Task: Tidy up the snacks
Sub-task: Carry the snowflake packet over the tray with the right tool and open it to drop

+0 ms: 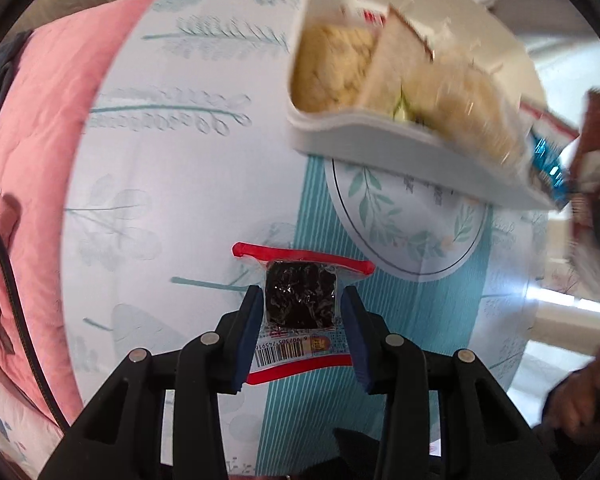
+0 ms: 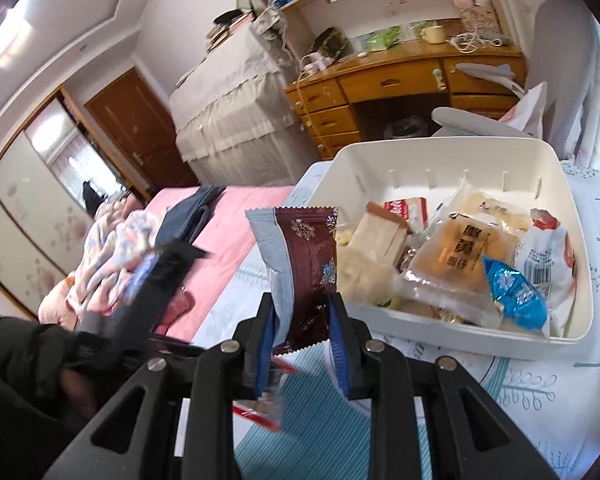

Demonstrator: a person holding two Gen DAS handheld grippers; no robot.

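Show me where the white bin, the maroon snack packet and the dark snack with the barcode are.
white bin point(image 2: 452, 152), right wrist view, far rim.
maroon snack packet point(image 2: 312, 248), right wrist view, middle of wrapper.
dark snack with barcode point(image 1: 300, 300), left wrist view, dark centre.

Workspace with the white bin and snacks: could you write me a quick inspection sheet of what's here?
Surface: tablecloth with a teal leaf print.
Job's things: white bin holding wrapped snacks; dark snack pack; maroon packet.
Clutter: blue wrapper at the bin's near rim.
Grippers: left hand-held gripper shut on the dark snack pack; right hand-held gripper shut on the maroon packet.
Cables: nothing seen on the table.
Surroundings: pink bedding, wooden desk.
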